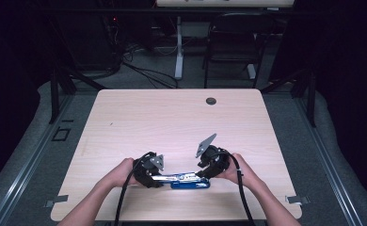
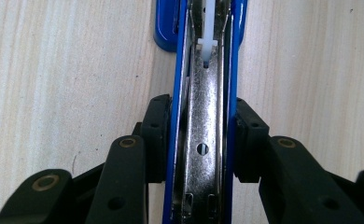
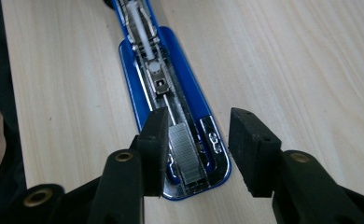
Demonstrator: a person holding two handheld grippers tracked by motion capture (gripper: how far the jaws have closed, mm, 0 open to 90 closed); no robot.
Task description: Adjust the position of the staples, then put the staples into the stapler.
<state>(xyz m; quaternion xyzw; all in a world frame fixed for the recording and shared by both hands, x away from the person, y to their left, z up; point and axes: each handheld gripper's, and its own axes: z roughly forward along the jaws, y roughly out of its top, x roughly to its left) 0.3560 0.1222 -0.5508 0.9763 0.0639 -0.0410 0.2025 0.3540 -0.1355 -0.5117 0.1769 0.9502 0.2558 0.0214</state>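
pale wood table (image 1: 172,117), dark room behind. your blue stapler (image 1: 189,181) lies opened at 6 o'clock on it. your left gripper (image 2: 202,140) clamps its arm; your right gripper (image 3: 196,149) stands released over the staple strip (image 3: 185,156).

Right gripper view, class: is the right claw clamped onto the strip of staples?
No: the right claw stands open, its pads clear of the strip of staples lying in the blue stapler.

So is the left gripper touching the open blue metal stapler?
Touching. The left gripper view shows the left gripper with both black pads pressed flat against the blue stapler's sides.
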